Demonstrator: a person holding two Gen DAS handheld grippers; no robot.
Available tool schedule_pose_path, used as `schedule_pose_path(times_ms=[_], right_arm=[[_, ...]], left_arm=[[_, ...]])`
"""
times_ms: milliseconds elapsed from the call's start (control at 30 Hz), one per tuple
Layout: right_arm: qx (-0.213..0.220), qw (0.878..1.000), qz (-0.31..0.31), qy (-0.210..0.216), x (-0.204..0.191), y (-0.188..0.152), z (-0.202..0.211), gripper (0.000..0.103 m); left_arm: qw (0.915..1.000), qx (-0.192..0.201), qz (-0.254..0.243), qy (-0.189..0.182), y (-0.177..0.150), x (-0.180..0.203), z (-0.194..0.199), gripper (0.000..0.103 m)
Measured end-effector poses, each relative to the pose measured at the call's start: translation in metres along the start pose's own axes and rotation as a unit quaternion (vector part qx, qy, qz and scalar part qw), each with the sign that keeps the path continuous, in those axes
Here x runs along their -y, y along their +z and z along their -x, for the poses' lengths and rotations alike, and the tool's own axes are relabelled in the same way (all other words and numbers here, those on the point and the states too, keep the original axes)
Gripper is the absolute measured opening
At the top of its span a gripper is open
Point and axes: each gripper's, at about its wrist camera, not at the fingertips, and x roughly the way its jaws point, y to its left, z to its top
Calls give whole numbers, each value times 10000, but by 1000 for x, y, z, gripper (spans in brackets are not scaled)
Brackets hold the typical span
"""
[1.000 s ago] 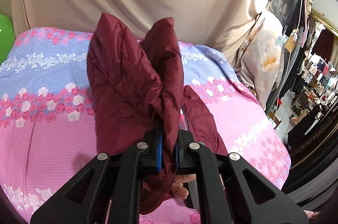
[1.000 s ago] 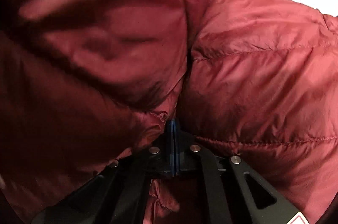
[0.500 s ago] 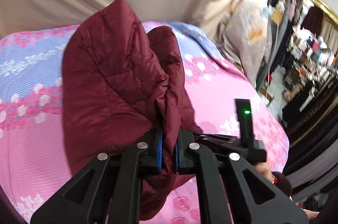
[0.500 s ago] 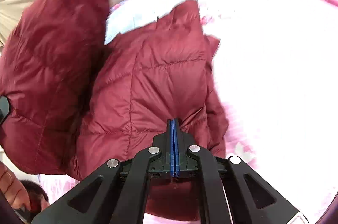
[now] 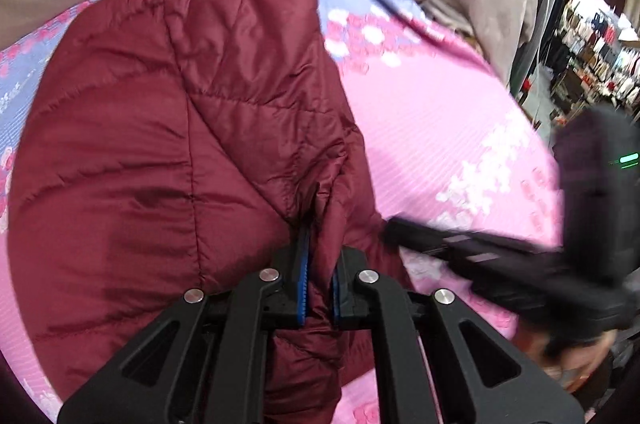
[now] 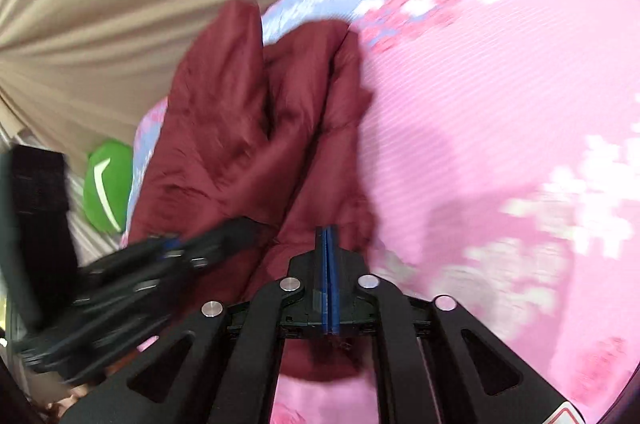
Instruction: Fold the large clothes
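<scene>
jacket (image 5: pixel 168 152) pinched by left tool (image 5: pixel 318 288)

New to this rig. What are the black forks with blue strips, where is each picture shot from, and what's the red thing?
There is no robot arm here: a person holds a two-finger gripper in each hand, and each gripper carries a fisheye camera looking forward along its fingers. The black forks are the fingers; the blue strips are their pads.

One picture comes from the left gripper, the other from the right gripper. Each view also catches the other gripper as a black blur at its edge.

The red thing is a quilted maroon jacket, lying bunched on a pink and blue flowered bedspread, with a beige curtain behind.

The left jaws are shut on a fold of the jacket. The right jaws look almost together and are just opening; the jacket lies right at their tips.
</scene>
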Motion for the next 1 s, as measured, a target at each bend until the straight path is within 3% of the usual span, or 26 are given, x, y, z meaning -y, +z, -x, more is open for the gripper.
schedule_pose_path(times_ms=[200, 267, 300, 367, 400, 467, 533, 633, 700, 733, 767, 800, 900, 1000], right_arm=[[356, 9991, 207, -77, -13, -7, 41, 10], [469, 9980, 413, -138, -20, -7, 49, 19], [577, 9964, 578, -217, -30, -9, 56, 30], [756, 9926, 898, -307, -43, -17, 68, 43], [810, 9913, 995, -289, -44, -21, 69, 49], [869, 9893, 1170, -78, -50, -28, 81, 60], [867, 9884, 1229, 227, -66, -37, 85, 69], [690, 9866, 1380, 536, -88, -44, 69, 77], [569, 9859, 1543, 316, -100, -48, 50, 77], [501, 9851, 1647, 60, -107, -50, 38, 62], [481, 9836, 1728, -179, -108, -52, 28, 40], [444, 9834, 1730, -329, -108, -51, 24, 11], [662, 9913, 1126, 155, -85, -45, 43, 6], [829, 9928, 867, 56, -62, -45, 56, 5]], left_arm=[[9999, 33, 14, 124, -7, 4, 4, 13], [9999, 157, 6, 26, -8, 4, 25, 22], [9994, 356, -22, -54, -12, 2, 48, 27], [9972, 737, 14, -84, -18, -7, 85, 52], [9953, 958, 72, -74, -23, -15, 105, 57], [9895, 1407, 312, 130, -36, -38, 146, 69], [9834, 1614, 674, 491, -49, -64, 167, 73], [9792, 1399, 1198, 846, -65, -100, 163, 74], [9780, 1200, 1408, 966, -71, -112, 146, 73], [9778, 1076, 1469, 1042, -74, -116, 136, 72], [9780, 972, 1479, 1102, -73, -114, 125, 71], [9791, 907, 1456, 1092, -76, -113, 119, 71], [9825, 836, 1365, 955, -81, -105, 114, 70], [9866, 667, 1179, 906, -79, -94, 94, 70]])
